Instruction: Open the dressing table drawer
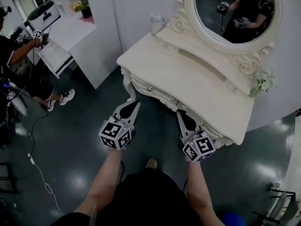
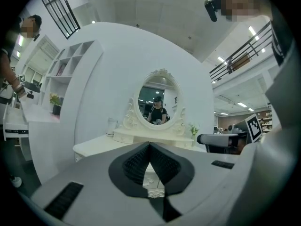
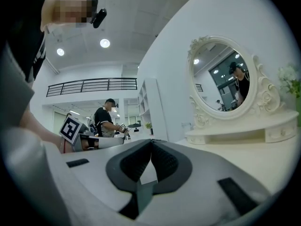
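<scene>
As they face the bench point(image 1: 202, 74), the left claw point(image 1: 135, 104) and right claw point(image 1: 180, 113) sit side by side. Both are clenched, empty.

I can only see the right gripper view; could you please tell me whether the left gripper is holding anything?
Observer: No; the left gripper has its jaws shut on nothing.
Operator: Thank you. Can you see a drawer handle?
Observer: Yes; in the left gripper view a small knob on the dressing table front shows just below those jaws, apart from them.
</scene>
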